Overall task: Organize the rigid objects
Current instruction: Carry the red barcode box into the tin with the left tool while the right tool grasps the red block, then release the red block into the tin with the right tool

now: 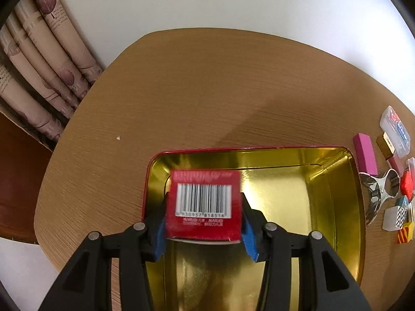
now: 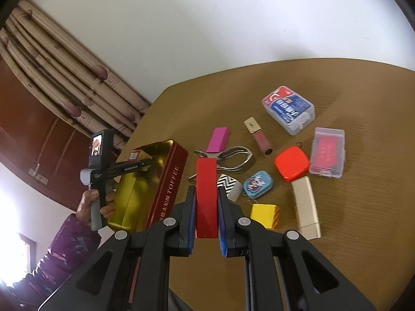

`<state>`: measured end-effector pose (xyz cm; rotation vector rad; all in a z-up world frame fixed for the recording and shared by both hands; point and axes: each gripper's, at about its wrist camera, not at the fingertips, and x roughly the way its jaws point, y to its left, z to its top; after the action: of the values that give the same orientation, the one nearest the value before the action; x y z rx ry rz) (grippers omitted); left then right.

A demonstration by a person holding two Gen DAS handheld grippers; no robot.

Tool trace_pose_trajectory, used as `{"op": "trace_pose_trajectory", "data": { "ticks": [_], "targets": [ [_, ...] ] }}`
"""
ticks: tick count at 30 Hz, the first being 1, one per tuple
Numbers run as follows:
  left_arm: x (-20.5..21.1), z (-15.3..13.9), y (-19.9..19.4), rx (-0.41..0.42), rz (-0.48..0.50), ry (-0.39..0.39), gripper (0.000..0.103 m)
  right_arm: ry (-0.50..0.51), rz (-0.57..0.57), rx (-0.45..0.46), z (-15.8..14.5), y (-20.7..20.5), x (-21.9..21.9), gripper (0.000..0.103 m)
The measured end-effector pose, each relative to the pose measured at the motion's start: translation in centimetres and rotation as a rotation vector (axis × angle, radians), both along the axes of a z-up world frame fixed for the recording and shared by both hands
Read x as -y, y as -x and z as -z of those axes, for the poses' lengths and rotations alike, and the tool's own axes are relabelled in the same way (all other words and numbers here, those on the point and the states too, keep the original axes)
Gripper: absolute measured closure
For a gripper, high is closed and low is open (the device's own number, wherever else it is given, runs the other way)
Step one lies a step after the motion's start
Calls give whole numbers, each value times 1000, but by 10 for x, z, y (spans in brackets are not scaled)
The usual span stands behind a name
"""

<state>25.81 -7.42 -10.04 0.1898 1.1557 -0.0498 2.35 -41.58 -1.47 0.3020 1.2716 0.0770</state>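
Sorting looks barely begun: the left gripper (image 1: 203, 223) is clamped on a red barcoded box (image 1: 203, 202) held over the gold-lined tin (image 1: 334, 207), whose visible floor lies bare. Alongside, the right gripper (image 2: 206, 217) is closed on a red bar (image 2: 206, 197). Beyond it, most items stay scattered on the table (image 2: 350, 246): yellow block (image 2: 263, 215), nail clipper (image 2: 233, 158), pink block (image 2: 219, 138), clear cases.

The left gripper (image 1: 205, 220) fills the lower centre of its own view, its blue-padded fingers (image 1: 158, 235) closed tight against something held between them. The right gripper (image 2: 206, 217) sits low and central in its view, likewise clamped. At the left of the right wrist view, the person's left hand (image 2: 94, 207), in a purple sleeve, grasps the other gripper's grey handle.
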Motion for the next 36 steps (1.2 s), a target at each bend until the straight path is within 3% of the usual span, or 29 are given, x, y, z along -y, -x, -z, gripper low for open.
{"op": "trace_pose_trajectory", "data": {
  "ticks": [9,14,19,23,28,33,36],
  "targets": [
    [-2,-19,22,4,-11,87,54,-41,-11,-12,9,-11,-16,90],
    [-8,-49,62,81,-28,158,53,-80,-38,-20,18,-29,-39,90],
    [-29,-78,125,193,-113,231,53,-156,-65,-56,39,-52,-73,90],
    [-46,-83,177,247,-188,254,52,-169,-115,-109,71,-72,-115,90],
    [-58,-78,225,315,-273,218,48,-115,-151,-203,130,-97,-161,90],
    [-67,-73,226,310,-278,263,48,-46,-140,-262,172,-115,-180,90],
    [-65,-73,227,326,-257,232,48,-23,-115,-287,189,-123,-179,90]
  ]
}}
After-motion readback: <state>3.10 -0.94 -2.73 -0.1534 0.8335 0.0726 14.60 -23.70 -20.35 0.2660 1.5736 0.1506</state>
